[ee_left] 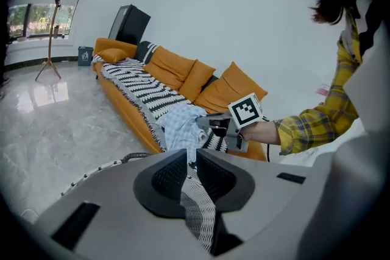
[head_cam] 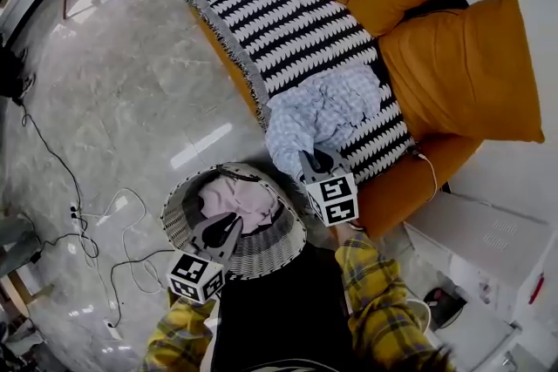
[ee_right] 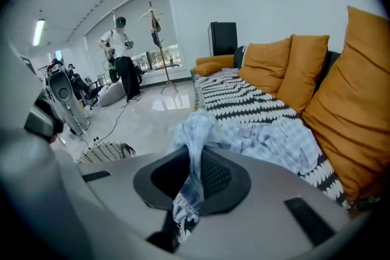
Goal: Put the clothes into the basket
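— What do our claws have hold of?

— Our left claw (ee_left: pixel 191 158) is closed on the woven rim of the basket (ee_left: pixel 200 207), and the weave runs up between its jaws. Our right claw (ee_right: pixel 196 158) is pinched shut on a fold of the blue checked garment (ee_right: pixel 274 140), with a tail of cloth hanging below the jaws.

— And where do we see the rest of that garment?

— Bunched on the striped throw (head_cam: pixel 261 4) at the near end of the orange sofa (head_cam: pixel 410 187). The gripped fold is raised above the heap.

— Where does the basket stand?

— On the marble floor (head_cam: pixel 131 83), just beside the sofa's front edge and to the left of the garment. We hold it at its near rim. A pink garment (head_cam: pixel 253 203) lies inside it.

— What lies further out?

— Orange cushions (head_cam: pixel 462 65) line the sofa's back on the right. Cables (head_cam: pixel 87 231) trail over the floor to the left.
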A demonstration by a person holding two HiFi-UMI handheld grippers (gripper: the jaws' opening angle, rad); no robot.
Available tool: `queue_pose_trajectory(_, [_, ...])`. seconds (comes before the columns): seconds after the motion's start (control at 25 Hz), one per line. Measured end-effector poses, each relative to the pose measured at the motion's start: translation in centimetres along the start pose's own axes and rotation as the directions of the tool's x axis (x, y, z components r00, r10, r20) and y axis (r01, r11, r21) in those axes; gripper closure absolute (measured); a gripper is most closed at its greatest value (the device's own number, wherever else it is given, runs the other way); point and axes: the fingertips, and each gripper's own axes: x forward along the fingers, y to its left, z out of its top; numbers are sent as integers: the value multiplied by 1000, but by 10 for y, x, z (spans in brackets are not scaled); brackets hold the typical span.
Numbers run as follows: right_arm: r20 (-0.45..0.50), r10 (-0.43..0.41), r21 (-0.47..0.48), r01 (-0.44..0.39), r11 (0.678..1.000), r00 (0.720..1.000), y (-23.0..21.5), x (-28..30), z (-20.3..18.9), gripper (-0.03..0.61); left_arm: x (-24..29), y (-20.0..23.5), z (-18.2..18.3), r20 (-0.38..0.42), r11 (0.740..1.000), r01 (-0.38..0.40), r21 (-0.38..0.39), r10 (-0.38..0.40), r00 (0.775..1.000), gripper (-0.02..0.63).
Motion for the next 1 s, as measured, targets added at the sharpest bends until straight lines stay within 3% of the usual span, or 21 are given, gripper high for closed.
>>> queue_pose_trajectory(0.2, [96, 2, 10, -3, 1000, 995, 8, -46, 54, 526, -18, -7, 18, 58, 1000, 14, 26, -15, 998, 568])
queue_pose_trajectory(0.6, [242, 10, -82, 10, 997, 970, 26, -151, 150, 526, -56, -41, 50, 153, 995, 80, 67, -90, 984, 473])
queue_pose_trajectory(0.68, [259, 24, -106, 4, 994, 966, 34, -171, 165, 526, -65, -48, 53, 166, 993, 100, 70, -110, 980, 442])
queue_pose_trajectory(1.0, [335, 118, -153, -70, 986, 935, 77, -245, 223, 526, -103, -65, 68, 223, 986, 109, 129, -136, 965, 437])
